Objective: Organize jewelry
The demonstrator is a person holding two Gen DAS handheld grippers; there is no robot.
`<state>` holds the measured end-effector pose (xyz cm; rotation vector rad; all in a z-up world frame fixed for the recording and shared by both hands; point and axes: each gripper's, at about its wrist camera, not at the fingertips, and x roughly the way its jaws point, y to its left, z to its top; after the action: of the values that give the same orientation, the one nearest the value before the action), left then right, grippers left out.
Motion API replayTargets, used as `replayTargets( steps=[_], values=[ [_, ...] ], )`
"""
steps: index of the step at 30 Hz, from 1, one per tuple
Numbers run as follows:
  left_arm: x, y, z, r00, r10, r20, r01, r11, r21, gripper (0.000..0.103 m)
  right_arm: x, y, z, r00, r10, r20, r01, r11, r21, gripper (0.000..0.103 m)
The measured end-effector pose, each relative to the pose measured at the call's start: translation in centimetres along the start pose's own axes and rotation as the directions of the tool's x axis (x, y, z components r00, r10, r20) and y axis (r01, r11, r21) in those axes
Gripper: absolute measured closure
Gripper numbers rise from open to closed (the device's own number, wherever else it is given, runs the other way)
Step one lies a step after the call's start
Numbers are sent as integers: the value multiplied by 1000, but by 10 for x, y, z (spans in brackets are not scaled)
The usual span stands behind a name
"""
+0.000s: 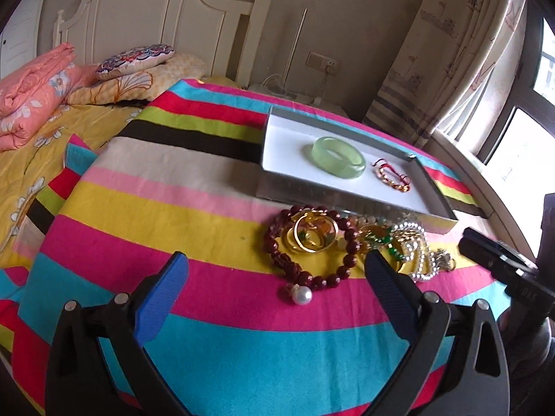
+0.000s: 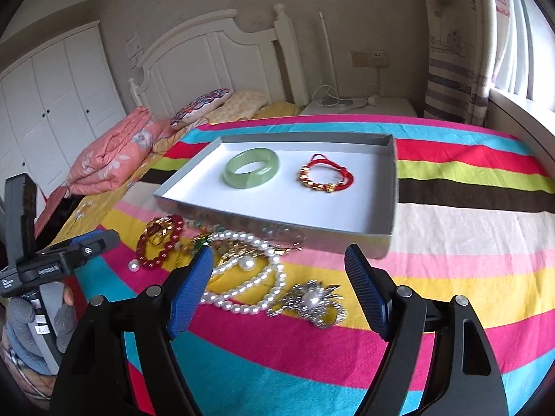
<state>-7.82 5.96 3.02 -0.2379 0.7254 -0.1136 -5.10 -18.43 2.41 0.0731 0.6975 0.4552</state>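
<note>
Nearest to us, our black left gripper [image 1: 275, 270] and right gripper [image 2: 279, 272] with blue pads stand released and empty at lower frame, over the tangled pile of loose jewelry [image 2: 239, 263] awaiting sorting, while the grey shallow cardboard tray [image 2: 393, 187] at centre already holds the pale green jade bangle [image 2: 251, 168] and the red cord bracelet with gold beads [image 2: 326, 175].

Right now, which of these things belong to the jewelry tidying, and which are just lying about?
Part of the job: grey tray, green bangle, red-and-gold bracelet, pearl necklace, dark red bead bracelet, gold rings, silver brooch.

Just lying about: folded pink quilt, patterned pillow, curtain.
</note>
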Motion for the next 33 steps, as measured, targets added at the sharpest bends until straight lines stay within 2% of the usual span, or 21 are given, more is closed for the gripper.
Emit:
replayTargets(
  steps=[5,8,9,10,12,15,17,19,23,25,27,29,33],
  values=[
    [2,-20,-2,1000,12,-2,-12,995,96,3,6,24,-7,999,-47,-25,45,994,-102,28],
    [7,-33,6,1000,29,0,-29,985,167,5,6,22,-7,998,-52,-25,49,995,-90,28],
    [10,-34,9,1000,22,-5,-21,985,174,8,6,19,-6,999,-49,-23,47,996,-78,28],
    [14,-34,14,1000,15,-18,-12,984,175,16,4,16,-7,999,-46,-16,45,997,-63,28],
    [26,-32,20,999,6,-54,3,985,171,40,-1,14,-7,999,-36,5,36,998,-45,28],
    [42,-29,25,995,21,-100,-3,985,173,59,-2,14,-8,999,-30,12,30,999,-40,28],
    [50,-27,25,993,38,-114,-17,984,179,61,-1,14,-7,1000,-30,9,30,999,-42,28],
    [58,-24,25,989,35,-140,-11,985,173,67,-1,13,-6,1000,-27,7,27,999,-39,28],
    [64,-28,28,989,59,-137,-29,978,208,74,-1,12,-6,1000,-21,7,21,999,-31,28],
    [67,-31,29,987,73,-142,-39,973,230,83,-1,12,-6,1000,-21,6,21,999,-31,28],
    [67,-34,28,987,84,-133,-49,969,243,87,-1,13,-6,1000,-22,5,22,999,-33,28],
    [59,-33,29,993,70,-95,-46,970,238,98,-1,13,-6,1000,-25,4,25,999,-33,28],
    [43,-24,27,999,12,-52,-3,984,177,99,0,15,-6,1000,-31,2,31,999,-36,28]
  ],
)
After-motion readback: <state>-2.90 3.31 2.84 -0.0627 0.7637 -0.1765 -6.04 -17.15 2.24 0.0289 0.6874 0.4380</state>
